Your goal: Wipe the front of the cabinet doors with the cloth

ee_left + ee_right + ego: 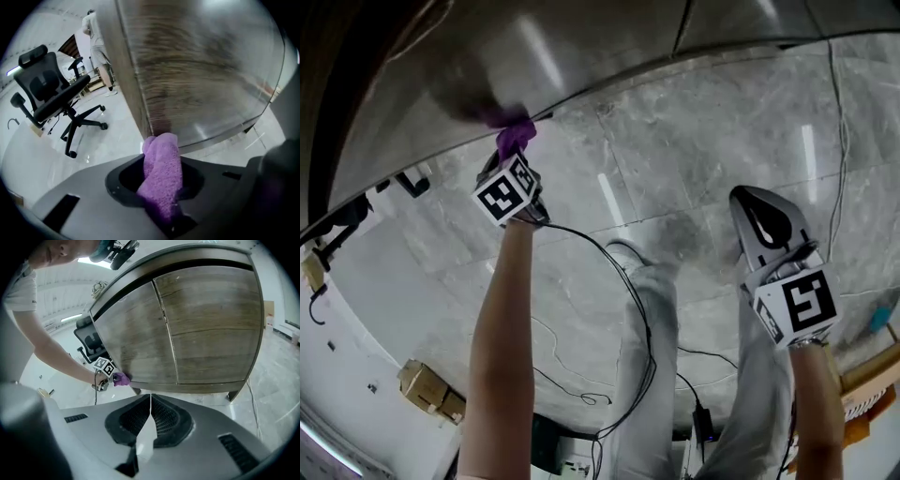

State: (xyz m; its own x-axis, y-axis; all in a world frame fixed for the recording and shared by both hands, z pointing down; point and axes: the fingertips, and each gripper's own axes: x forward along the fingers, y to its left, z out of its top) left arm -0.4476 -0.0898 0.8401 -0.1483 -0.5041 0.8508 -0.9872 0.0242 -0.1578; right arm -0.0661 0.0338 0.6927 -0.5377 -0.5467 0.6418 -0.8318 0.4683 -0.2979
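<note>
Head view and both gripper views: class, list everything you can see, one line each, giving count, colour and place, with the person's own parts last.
cabinet: one, brown wood, two doors, standing on the floor
cloth: one, purple, at the cabinet's lower left corner
office chair: one, black, on the floor left of the cabinet
cardboard box: one, brown, on the floor, lower left of the head view
floor: grey marbled tiles
left gripper: grey, jaws shut on the cloth
right gripper: grey, jaws shut, empty, back from the cabinet
left forearm: one, bare, behind the left gripper
</note>
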